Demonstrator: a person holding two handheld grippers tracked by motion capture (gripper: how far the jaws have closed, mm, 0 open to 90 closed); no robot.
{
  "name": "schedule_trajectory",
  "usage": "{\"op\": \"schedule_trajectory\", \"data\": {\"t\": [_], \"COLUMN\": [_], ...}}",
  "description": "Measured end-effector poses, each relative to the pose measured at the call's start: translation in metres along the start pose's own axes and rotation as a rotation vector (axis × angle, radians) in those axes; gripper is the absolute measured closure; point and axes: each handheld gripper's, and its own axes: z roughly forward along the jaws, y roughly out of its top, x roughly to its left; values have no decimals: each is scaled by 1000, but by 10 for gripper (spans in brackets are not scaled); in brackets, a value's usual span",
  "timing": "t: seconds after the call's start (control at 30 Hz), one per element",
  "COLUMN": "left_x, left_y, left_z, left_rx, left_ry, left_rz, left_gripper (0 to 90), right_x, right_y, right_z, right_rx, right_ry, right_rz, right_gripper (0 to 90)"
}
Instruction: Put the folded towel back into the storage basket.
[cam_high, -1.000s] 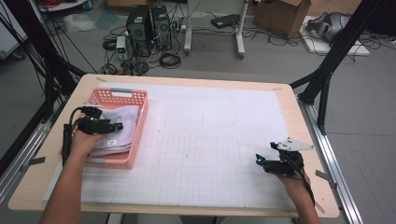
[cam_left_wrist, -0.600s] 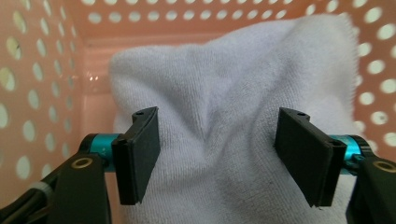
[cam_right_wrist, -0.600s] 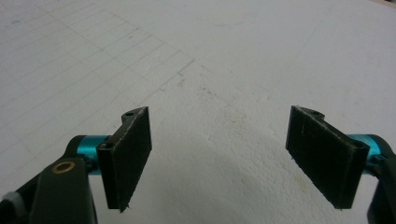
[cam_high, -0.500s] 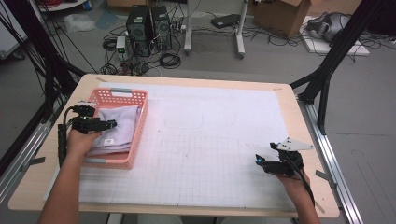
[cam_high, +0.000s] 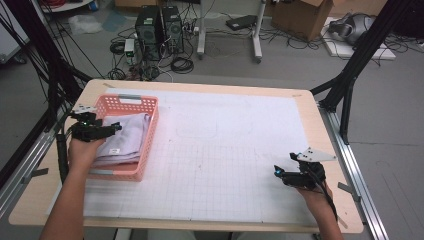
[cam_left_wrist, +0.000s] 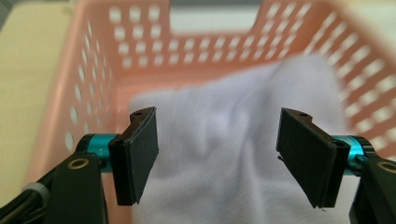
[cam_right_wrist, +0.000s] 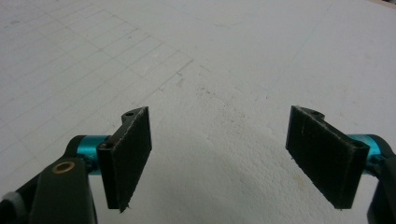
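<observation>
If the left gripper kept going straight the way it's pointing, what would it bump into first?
Most likely the white cloth lying in the pink basket. The left gripper points at it with jaws open and nothing between them. If it cleared the cloth, it would meet the basket's far wall, though depth is hard to judge.

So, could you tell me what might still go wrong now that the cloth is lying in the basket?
The left gripper, whose jaws have just been opening, hangs open close above the white cloth; a pad could snag a fold and drag it out. The cloth rides up toward the pink basket wall and might slip over. The light basket could shift if bumped.
</observation>
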Motion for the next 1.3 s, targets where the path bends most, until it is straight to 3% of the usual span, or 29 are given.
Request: {"op": "schedule_trajectory", "data": {"t": [0.07,0.1,0.13,0.23,0.4,0.53,0.73,1.07,1.3], "left_x": [-3,-5,-5,-14,-37,-58,-94,-161,-185], "left_y": [2,3,3,5,7,7,6,-16,-29], "left_z": [-9,-13,-13,-24,-37,-43,-49,-45,-39], "left_rx": [-92,-123,-123,-217,-273,-299,-357,-362,-348], "left_ry": [-27,-38,-38,-103,-174,-260,-349,-491,-543], "left_rz": [-23,-25,-25,-35,-1,17,62,148,175], "left_gripper": [263,220,195,194,194,200,203,205,210], "right_x": [0,0,0,0,0,1,0,5,5], "right_y": [0,0,0,0,1,2,1,1,1], "right_z": [0,0,0,-1,-3,-5,-9,-13,-16], "right_rx": [-2,-5,-5,-16,-36,-53,-70,-98,-108], "right_ry": [1,1,1,-3,-3,-4,-3,1,-10], "right_rz": [2,0,0,-2,0,-8,-3,-2,1], "right_gripper": [218,218,218,218,217,217,217,217,217]}}
